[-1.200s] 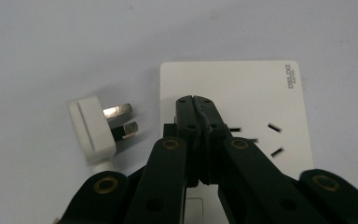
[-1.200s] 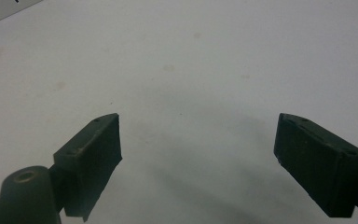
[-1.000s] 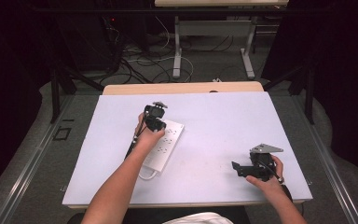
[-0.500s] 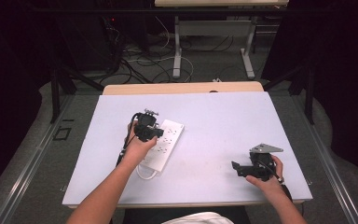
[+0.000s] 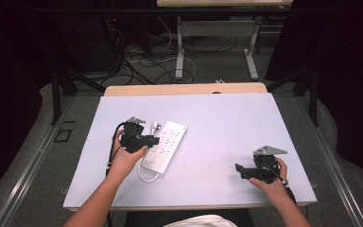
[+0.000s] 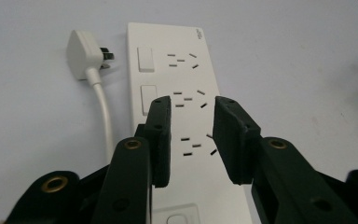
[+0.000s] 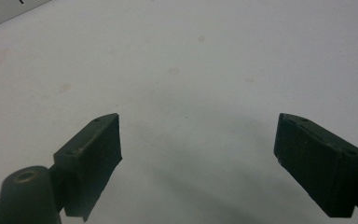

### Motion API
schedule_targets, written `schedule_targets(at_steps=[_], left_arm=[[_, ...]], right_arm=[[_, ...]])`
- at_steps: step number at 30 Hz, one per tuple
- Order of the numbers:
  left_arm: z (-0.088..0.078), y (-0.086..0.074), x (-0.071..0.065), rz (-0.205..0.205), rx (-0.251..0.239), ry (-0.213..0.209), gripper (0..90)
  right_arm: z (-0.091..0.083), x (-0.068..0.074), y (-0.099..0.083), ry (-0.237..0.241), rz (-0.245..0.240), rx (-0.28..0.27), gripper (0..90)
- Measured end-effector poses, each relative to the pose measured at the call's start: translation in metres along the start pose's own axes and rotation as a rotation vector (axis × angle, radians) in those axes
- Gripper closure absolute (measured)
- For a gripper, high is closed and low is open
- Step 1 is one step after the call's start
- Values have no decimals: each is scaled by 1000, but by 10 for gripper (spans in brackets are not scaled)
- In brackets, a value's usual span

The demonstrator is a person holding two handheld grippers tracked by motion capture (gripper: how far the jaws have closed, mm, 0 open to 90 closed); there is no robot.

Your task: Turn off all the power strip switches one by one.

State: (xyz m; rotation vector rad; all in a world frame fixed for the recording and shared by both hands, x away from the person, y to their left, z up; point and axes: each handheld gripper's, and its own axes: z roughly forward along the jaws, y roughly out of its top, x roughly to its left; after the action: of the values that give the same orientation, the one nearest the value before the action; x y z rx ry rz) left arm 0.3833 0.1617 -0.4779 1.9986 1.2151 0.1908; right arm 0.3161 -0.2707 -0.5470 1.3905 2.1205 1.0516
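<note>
The white power strip point(image 5: 164, 145) lies left of centre on the tabletop point(image 5: 227, 123), its plug point(image 6: 85, 52) and cord point(image 6: 103, 109) just beside it. The left claw point(image 6: 192, 135) hovers over the sockets; its jaws have just been opening, gripping nothing. The right claw point(image 7: 198, 163), well apart, gapes wide over bare surface.

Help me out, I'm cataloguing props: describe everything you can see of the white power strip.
The power strip is a long, flat bar of glossy white plastic lying face up on the pale table. It has rows of slotted sockets, each with a rocker switch. Its white cable ends in a plug lying unplugged beside it. The left gripper hovers above, its jaws just opened and holding nothing.
</note>
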Motion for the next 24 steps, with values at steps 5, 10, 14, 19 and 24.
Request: schedule_targets(at_steps=[5,10,14,19,24], left_arm=[[-18,-12,9,-47,-67,19,563],[-27,-23,17,-20,-93,72,478],[-32,-36,24,46,-139,99,431],[-38,-54,36,-16,-159,112,396],[-46,-67,45,-53,-196,91,321]], right_arm=[[0,1,0,2,5,2,143],[0,1,0,2,5,3,143],[1,0,0,3,11,8,143],[1,-1,-1,3,10,4,143],[0,-2,0,5,4,-3,144]])
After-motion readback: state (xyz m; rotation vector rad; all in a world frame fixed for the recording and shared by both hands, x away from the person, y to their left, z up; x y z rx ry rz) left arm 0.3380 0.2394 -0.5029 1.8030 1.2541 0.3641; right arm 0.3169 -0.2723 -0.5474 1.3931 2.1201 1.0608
